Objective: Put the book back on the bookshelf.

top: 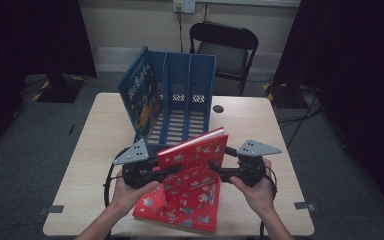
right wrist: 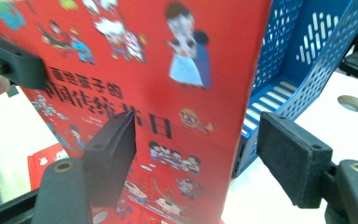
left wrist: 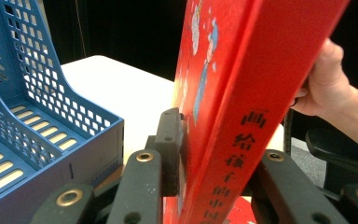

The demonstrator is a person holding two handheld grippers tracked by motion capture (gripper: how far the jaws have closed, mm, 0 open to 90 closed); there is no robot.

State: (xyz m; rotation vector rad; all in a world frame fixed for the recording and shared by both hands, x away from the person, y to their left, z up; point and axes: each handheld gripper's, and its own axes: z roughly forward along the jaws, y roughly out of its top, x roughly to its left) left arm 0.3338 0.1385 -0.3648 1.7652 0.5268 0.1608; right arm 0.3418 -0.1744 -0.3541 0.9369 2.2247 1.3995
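A red picture book [top: 195, 157] stands tilted on its lower edge between my two grippers, over a second red book [top: 185, 205] lying flat near the table's front edge. My left gripper [top: 172, 169] is shut on the standing book. In the left gripper view its jaws [left wrist: 219, 154] clamp the red book [left wrist: 233, 93] at the spine. My right gripper [top: 214, 166] is at the book's other side. In the right gripper view its jaws [right wrist: 200, 149] stand open: one pad lies in front of the cover [right wrist: 168, 70], the other is clear of the book's edge.
A blue slotted file rack [top: 185, 100] stands behind the books, with a blue book [top: 140, 95] leaning in its left slot. The rack [right wrist: 298, 56] is just behind the red book. A cable hole [top: 218, 108] is in the table [top: 260, 125]. A black chair [top: 225, 50] stands beyond.
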